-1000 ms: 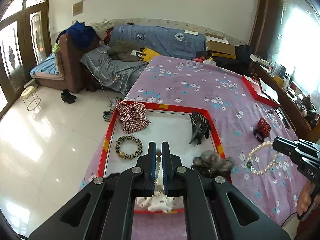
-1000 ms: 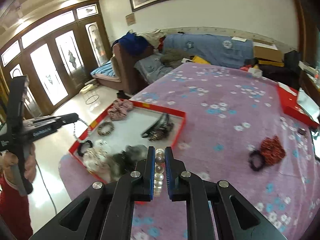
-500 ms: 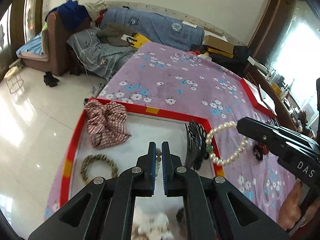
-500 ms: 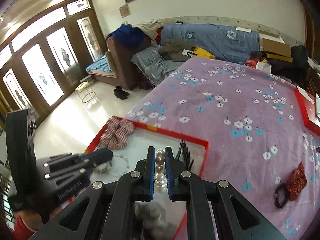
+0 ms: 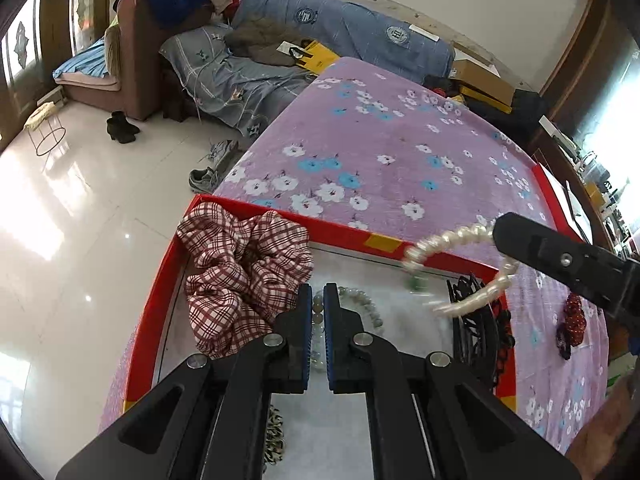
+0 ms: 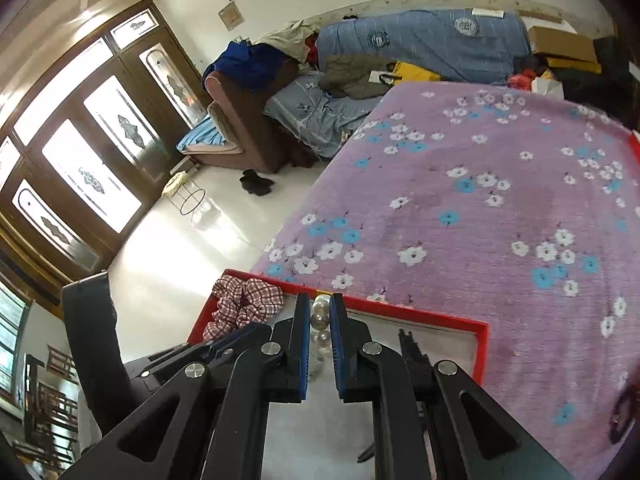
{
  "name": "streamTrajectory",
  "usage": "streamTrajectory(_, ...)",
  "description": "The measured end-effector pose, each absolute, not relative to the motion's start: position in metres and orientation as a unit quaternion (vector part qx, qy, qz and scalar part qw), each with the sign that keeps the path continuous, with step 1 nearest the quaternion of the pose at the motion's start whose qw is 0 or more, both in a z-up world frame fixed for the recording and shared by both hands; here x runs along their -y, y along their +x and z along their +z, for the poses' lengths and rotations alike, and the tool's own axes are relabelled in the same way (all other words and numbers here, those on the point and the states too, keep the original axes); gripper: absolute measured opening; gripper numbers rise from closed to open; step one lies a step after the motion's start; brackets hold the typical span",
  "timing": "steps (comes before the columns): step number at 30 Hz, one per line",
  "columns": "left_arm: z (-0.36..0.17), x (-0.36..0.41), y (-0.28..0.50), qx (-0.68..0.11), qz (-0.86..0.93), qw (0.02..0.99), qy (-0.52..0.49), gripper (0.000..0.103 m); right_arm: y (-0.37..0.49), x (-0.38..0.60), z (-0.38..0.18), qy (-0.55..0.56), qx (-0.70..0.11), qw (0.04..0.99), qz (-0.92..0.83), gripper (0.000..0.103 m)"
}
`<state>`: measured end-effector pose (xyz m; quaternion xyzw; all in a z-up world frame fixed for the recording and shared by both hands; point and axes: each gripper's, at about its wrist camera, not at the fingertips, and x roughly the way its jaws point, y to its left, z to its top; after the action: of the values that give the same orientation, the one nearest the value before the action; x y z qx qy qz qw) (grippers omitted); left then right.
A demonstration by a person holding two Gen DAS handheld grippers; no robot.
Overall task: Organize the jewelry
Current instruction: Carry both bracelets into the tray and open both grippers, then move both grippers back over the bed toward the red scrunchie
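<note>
Both grippers have been carried in over the red tray (image 5: 256, 218) since a second ago, when the tray was seen whole from further back. In the left wrist view only its far half is framed now, with the plaid scrunchie (image 5: 240, 272) sat big at the 10 o'clock corner instead of small and far off. The leopard-print hair tie (image 5: 276, 440), which was in plain sight a second ago, is mostly hidden under the left gripper (image 5: 318, 308).

The left gripper's fingers (image 5: 304, 320) are clenched on a pale green bead bracelet (image 5: 360, 304), whose loop is draped out toward 1 o'clock from the tips, over the tray's white floor.

The right gripper (image 6: 320, 320) is clamped on a pearl bracelet (image 6: 320, 322); the pearls are pinched between its blue pads. In the left view that pearl loop (image 5: 460, 272) is seen blurred, hanging from the right gripper (image 5: 500, 236) over the tray's far right corner. A second ago it was out over the flowered purple bedspread (image 5: 380, 152), well to the right of the tray.

The black hair claw (image 5: 476, 320) is lying against the tray's right wall at 3 o'clock. The red scrunchie (image 5: 574, 318) is resting on the bedspread outside the tray.
</note>
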<state>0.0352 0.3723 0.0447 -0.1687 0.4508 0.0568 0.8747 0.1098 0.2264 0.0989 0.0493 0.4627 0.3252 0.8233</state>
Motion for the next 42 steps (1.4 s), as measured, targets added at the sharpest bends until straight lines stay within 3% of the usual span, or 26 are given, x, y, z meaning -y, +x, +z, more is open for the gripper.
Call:
streamTrajectory(8,0.038,-0.372,0.038,-0.455,0.063,0.871,-0.175,0.005,0.116,-0.232,0.056,0.007,-0.500,0.811,0.304,0.012)
streamTrajectory(15,0.048,-0.369,0.032,-0.448,0.070,0.873,-0.182,0.006,0.111,-0.223,0.058,-0.021,-0.484,0.826,0.287,0.013)
streamTrajectory(17,0.054,-0.367,0.028,-0.443,0.075,0.875,-0.179,0.017,0.110,-0.220,0.064,-0.022,-0.477,0.830,0.287,0.021)
streamTrajectory(18,0.057,-0.366,0.026,-0.440,0.079,0.877,-0.176,0.030,0.108,-0.218,0.067,-0.022,-0.474,0.832,0.286,0.029)
streamTrajectory(19,0.062,-0.365,0.022,-0.433,0.084,0.881,-0.172,0.036,0.106,-0.215,0.070,-0.020,-0.470,0.834,0.287,0.033)
streamTrajectory(25,0.090,-0.351,-0.007,-0.404,0.090,0.898,-0.151,0.037,0.080,-0.182,0.093,-0.029,-0.439,0.848,0.295,0.034)
streamTrajectory(30,0.108,-0.324,-0.039,-0.389,0.096,0.907,-0.130,0.041,0.056,-0.137,0.104,-0.036,-0.413,0.864,0.286,0.044)
streamTrajectory(34,0.123,-0.288,-0.066,-0.371,0.084,0.918,-0.109,0.051,0.043,-0.092,0.106,-0.028,-0.408,0.871,0.272,0.044)
streamTrajectory(42,0.137,-0.206,-0.108,-0.346,0.031,0.934,-0.079,0.060,0.024,0.019,0.103,-0.001,-0.400,0.891,0.213,0.044)
